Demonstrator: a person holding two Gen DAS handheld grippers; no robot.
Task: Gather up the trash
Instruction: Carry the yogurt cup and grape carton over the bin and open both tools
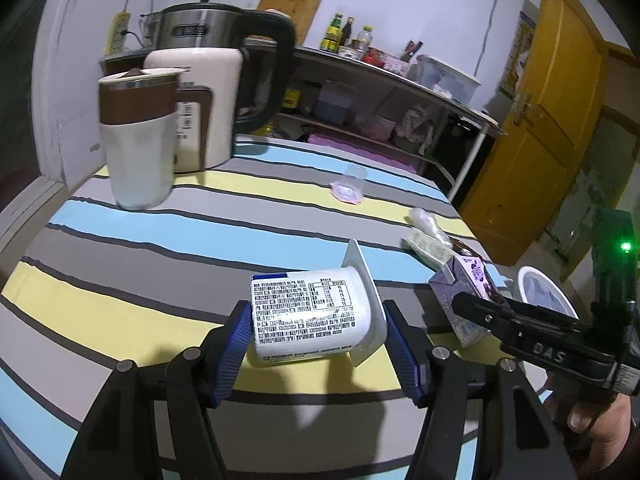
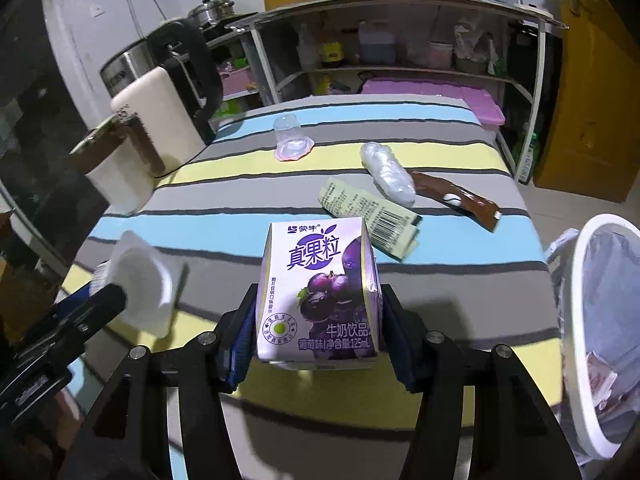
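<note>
My left gripper (image 1: 316, 344) clamps one white yogurt cup (image 1: 312, 314) on its side above the striped tablecloth (image 1: 120, 248); my right gripper (image 2: 320, 336) pinches one purple grape milk carton (image 2: 320, 292), the white trash bin (image 2: 580, 320) just beside it. Farther along lie one yellow wrapper (image 2: 372, 212), one brown sachet (image 2: 456, 200), one crumpled clear bag (image 2: 388, 172) and one overturned jelly cup (image 2: 290, 138). One tumbler (image 1: 138, 140) and two kettles stand farthest.

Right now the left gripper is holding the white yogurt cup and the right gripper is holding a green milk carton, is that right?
Not quite. The left gripper does hold the white yogurt cup, but the milk carton in the right gripper is purple with grapes printed on it, not green. The right wrist view shows it clearly.
</note>
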